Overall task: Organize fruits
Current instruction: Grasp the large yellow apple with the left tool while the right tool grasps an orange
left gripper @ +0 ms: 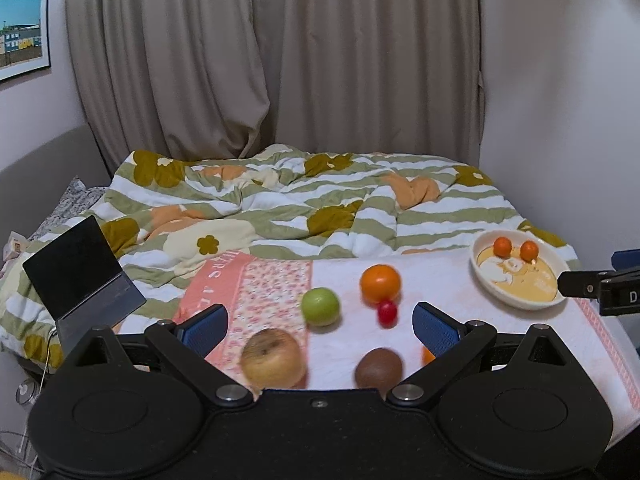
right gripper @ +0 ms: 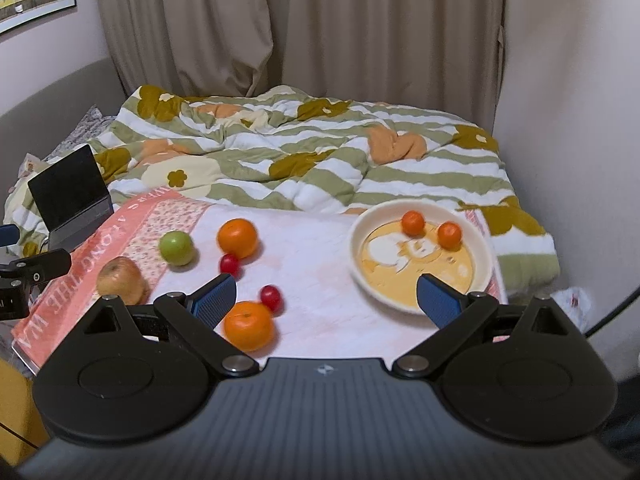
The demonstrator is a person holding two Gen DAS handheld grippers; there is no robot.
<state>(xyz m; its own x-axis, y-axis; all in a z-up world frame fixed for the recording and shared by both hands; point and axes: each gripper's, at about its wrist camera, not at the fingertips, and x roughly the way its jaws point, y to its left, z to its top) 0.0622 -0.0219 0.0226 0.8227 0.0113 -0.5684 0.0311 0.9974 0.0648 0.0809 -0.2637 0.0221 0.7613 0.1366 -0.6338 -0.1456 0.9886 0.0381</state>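
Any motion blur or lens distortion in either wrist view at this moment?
Left wrist view: fruit smeared, notably the green apple and red tomato; walls bow at the edges. Right wrist view: sharper, the plate crisp; same fisheye bending, dark corner vignetting.

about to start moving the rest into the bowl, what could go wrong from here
1. The bowl sits near the cloth's right edge; a nudge from the open right gripper might push it off.
2. The small red fruit touches the near orange, so grabbing either may send the other rolling.
3. The open left gripper hangs low over the yellowish apple and brown fruit and may knock them.
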